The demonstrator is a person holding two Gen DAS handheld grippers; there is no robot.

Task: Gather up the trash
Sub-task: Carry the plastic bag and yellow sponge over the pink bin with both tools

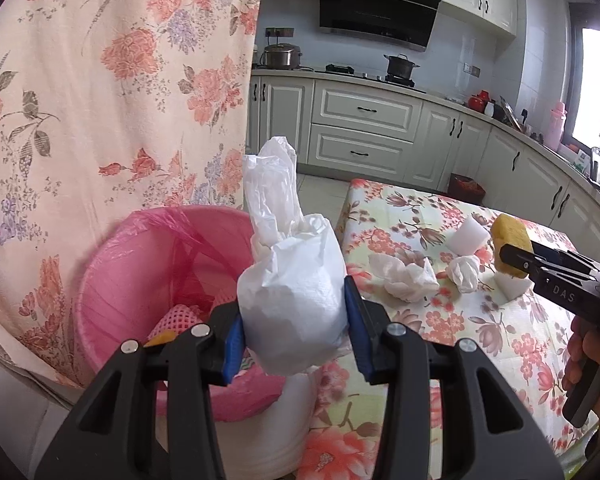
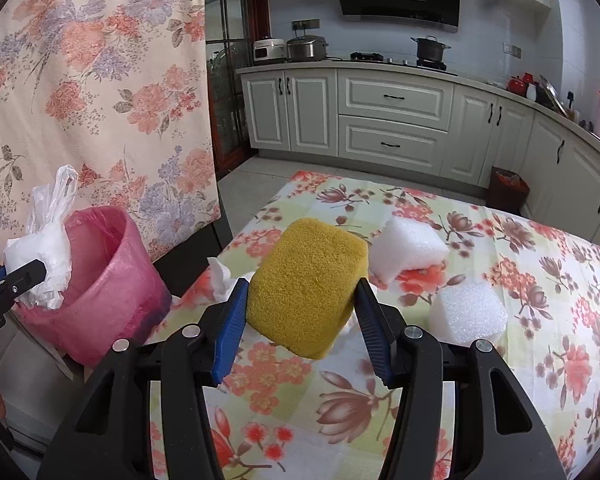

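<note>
My left gripper (image 1: 294, 316) is shut on a white plastic bag (image 1: 292, 288) and holds it over the near rim of a pink bin (image 1: 140, 264) lined with a pink bag; the bin holds pink netting and an orange scrap. The right wrist view shows the bag (image 2: 46, 252) at the bin (image 2: 100, 280). My right gripper (image 2: 304, 300) is shut on a yellow sponge (image 2: 308, 284), held above the floral tablecloth (image 2: 420, 400). The sponge (image 1: 512, 246) and right gripper (image 1: 514, 256) also show in the left wrist view.
On the table lie two white foam blocks (image 2: 408, 246) (image 2: 468, 310) and crumpled white tissues (image 1: 404, 276) (image 1: 466, 272). A floral curtain (image 1: 100, 80) hangs behind the bin. Kitchen cabinets (image 2: 392, 120) and a small dark bin (image 2: 508, 190) stand beyond the table.
</note>
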